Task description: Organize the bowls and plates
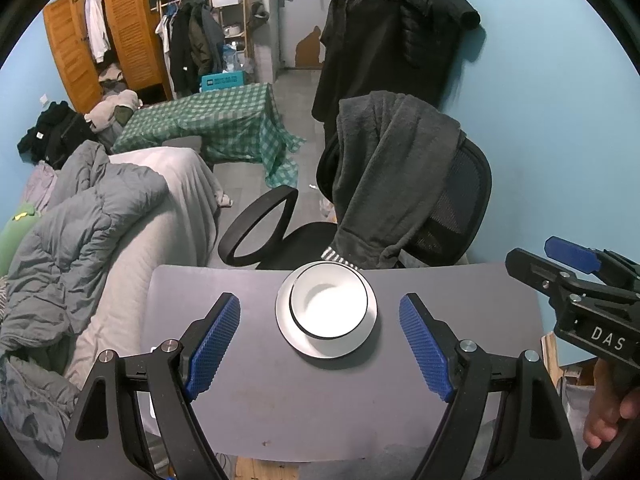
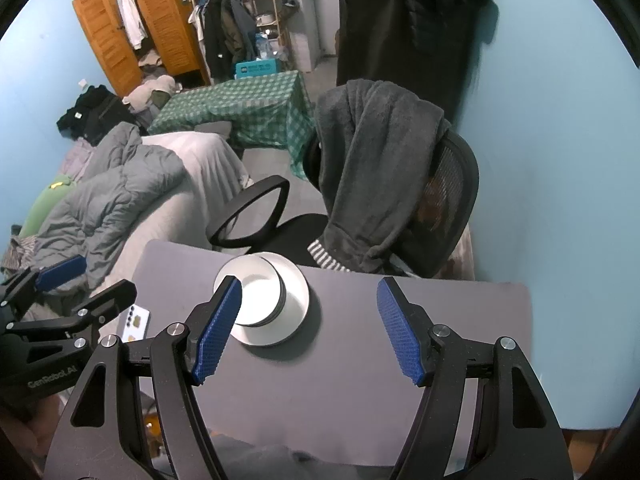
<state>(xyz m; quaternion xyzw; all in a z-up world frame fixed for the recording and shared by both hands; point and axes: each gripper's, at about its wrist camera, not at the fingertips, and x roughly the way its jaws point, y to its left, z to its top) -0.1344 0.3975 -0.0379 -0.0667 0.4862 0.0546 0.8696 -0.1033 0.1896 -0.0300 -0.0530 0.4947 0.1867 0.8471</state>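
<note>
My left gripper (image 1: 320, 344): spread wide, nothing between its blue pads (image 1: 214, 346); it hangs over the near part of the table, the bowl straight ahead of the gap.
My right gripper (image 2: 310, 330): spread just as wide and holding nothing; it hangs to the right of the bowl, its left pad crossing the bowl's near-left rim in the right wrist view, though I cannot tell if they touch.
Table (image 1: 460, 408): grey, flat top under both my tools.
Plate (image 1: 362, 340): white, flat on the table near its far edge.
Bowl (image 1: 328, 306): white, upright on the plate.
Office chair (image 1: 460, 200): black, just beyond the bowl at the table's far edge, dark fleece (image 1: 392, 168) draped over its back.
Bed (image 1: 100, 216): left of the table, grey quilt heaped on it.
</note>
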